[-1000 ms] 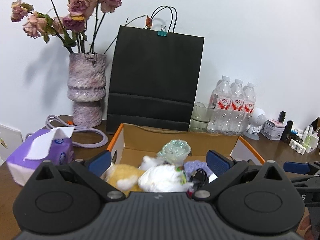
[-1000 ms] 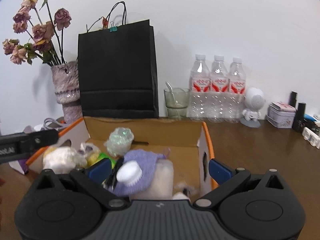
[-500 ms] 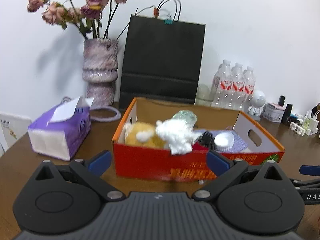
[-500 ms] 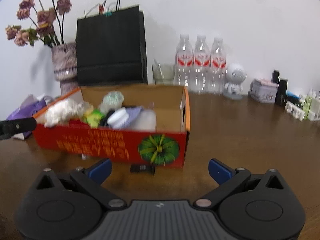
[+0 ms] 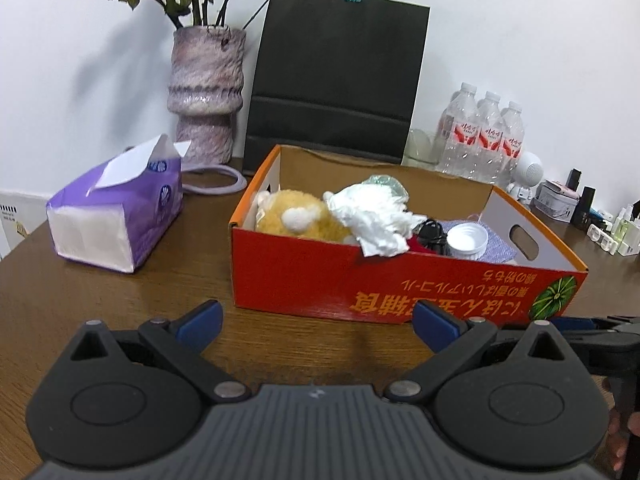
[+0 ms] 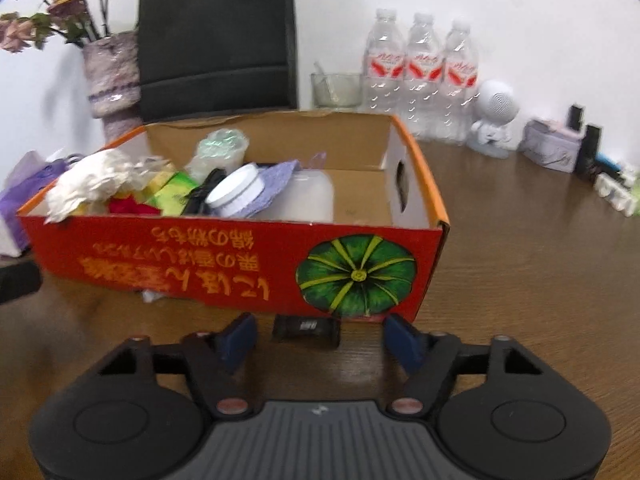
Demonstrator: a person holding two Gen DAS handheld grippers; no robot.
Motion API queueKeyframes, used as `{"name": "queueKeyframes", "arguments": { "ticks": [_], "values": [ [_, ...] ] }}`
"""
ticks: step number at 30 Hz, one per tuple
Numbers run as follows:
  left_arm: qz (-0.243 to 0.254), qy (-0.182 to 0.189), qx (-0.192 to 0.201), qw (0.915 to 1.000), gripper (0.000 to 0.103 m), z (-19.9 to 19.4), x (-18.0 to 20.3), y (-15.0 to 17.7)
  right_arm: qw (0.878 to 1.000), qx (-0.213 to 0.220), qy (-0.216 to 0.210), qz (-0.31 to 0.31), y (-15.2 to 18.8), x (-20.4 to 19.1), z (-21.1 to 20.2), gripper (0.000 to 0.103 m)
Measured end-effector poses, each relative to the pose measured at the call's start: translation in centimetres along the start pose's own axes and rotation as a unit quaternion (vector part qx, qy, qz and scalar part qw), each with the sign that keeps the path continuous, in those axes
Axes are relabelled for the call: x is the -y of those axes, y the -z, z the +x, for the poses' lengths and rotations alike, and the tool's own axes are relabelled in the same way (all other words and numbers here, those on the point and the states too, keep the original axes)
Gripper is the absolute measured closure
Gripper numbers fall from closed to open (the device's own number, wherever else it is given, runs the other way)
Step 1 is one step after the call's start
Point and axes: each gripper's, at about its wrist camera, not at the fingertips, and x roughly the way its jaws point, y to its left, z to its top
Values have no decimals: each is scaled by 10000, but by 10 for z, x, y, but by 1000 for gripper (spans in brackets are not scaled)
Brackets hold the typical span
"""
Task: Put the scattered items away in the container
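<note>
A red and orange cardboard box [image 5: 304,280] [image 6: 200,256] stands on the brown table. It holds a yellow plush toy [image 5: 296,216], crumpled white tissue [image 5: 376,212] [image 6: 88,184], a white jar lid [image 5: 466,240] [image 6: 240,192], purple cloth and other small items. A small black packet [image 6: 306,326] lies on the table against the box's front wall. My right gripper [image 6: 322,342] is open and empty, low over the table just in front of the packet. My left gripper [image 5: 316,322] is open and empty, before the box's front.
A purple tissue box [image 5: 120,212] sits left of the box. A vase of dried roses [image 5: 206,92], a black paper bag [image 5: 336,80], water bottles [image 6: 420,72], a glass [image 6: 336,88], a white figurine [image 6: 494,120] and small cosmetics [image 5: 592,216] line the back.
Both grippers have pulled back from above the box and dropped toward the table in front of it. The right gripper has come close to the black packet.
</note>
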Motion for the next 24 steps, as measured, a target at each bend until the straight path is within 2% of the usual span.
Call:
{"name": "queueKeyframes", "arguments": {
  "ticks": [1,2,3,11,17,24],
  "values": [
    [-8,-2,-16,10000,0,0,0,1,10000,25,-41,28,-1,-1,0,51],
    [-14,-6,-26,10000,0,1,-1,1,9999,51,-96,6,-2,-2,-1,80],
    [-18,-10,-32,10000,0,1,-1,1,9999,57,-150,-1,-2,-3,-2,84],
    [-5,-7,-35,10000,0,0,0,2,9985,344,-421,58,8,5,-26,93],
    [-2,1,-30,10000,0,-2,1,4,9970,510,-577,50,13,5,-41,93],
    [10,50,32,10000,0,-8,4,2,9922,935,-776,288,11,17,-70,93]
  ]
}}
